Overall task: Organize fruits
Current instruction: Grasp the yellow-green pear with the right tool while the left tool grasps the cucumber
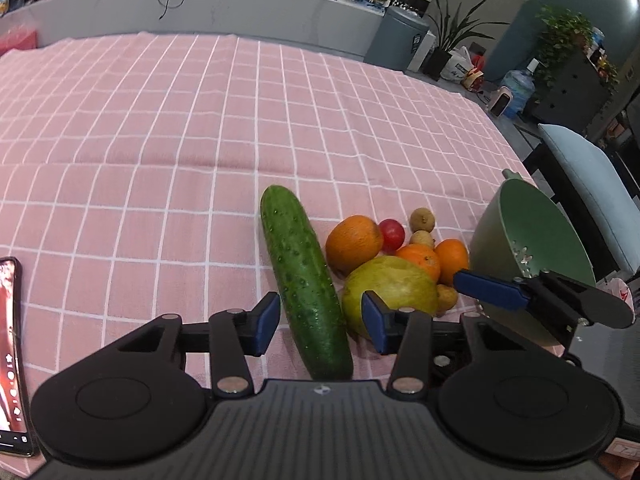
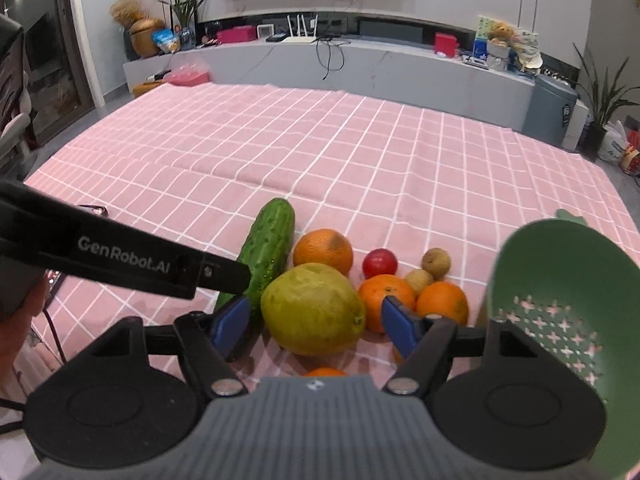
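Observation:
A green cucumber (image 1: 304,280) lies on the pink checked cloth (image 1: 160,140) between the open fingers of my left gripper (image 1: 320,322), untouched by the pads. Beside it sit a large yellow-green fruit (image 1: 390,288), several oranges (image 1: 353,242), a red tomato (image 1: 391,233) and small brown fruits (image 1: 422,219). My right gripper (image 2: 316,322) is open around the yellow-green fruit (image 2: 314,308), pads apart from it. The cucumber (image 2: 268,252), oranges (image 2: 323,250) and tomato (image 2: 379,262) also show there. A green colander (image 2: 560,300) stands tilted at the right.
A phone (image 1: 10,356) with a lit screen lies at the cloth's left edge. The colander (image 1: 532,240) sits near the table's right edge, with a pale blue chair (image 1: 592,184) beyond. A grey counter (image 2: 360,64) runs behind the table.

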Available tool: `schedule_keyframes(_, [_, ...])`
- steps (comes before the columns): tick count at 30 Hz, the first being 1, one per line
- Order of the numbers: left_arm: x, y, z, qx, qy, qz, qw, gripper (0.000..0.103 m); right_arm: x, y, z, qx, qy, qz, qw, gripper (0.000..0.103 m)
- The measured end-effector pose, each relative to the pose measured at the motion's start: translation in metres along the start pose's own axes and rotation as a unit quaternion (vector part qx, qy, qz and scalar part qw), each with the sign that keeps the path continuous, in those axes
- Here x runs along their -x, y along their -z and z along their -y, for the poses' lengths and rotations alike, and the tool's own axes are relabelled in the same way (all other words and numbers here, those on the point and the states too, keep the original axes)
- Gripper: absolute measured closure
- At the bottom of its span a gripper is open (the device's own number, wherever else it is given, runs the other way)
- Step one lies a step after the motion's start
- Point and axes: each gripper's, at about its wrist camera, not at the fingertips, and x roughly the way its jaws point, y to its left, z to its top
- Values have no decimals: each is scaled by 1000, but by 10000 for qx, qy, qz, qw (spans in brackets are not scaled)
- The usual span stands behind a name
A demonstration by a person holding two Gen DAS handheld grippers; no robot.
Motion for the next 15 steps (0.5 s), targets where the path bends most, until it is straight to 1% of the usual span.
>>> schedule_keyframes(4, [-3, -3, -7, 124, 92, -7, 9999, 49, -14, -2, 0, 18, -58, -140, 9999, 33])
schedule_keyframes(5, [-4, -4, -9, 147, 135, -3, 9998, 49, -16, -3, 0, 14, -81, -155, 9998, 35])
schedule_keyframes(7, [-6, -5, -10, 175, 191, -10, 9997, 51, -20, -3, -1, 26, -125, -162, 9998, 34])
schedule_keyframes(11, [-9, -7, -10, 196, 291, -26, 9994, 52, -26, -3, -2, 89, -104, -135, 9998, 34])
schedule_keyframes(15, [-14, -8, -7, 151, 380, -42, 9992, 52, -33, -2, 0, 22, -113, -201, 9997, 34])
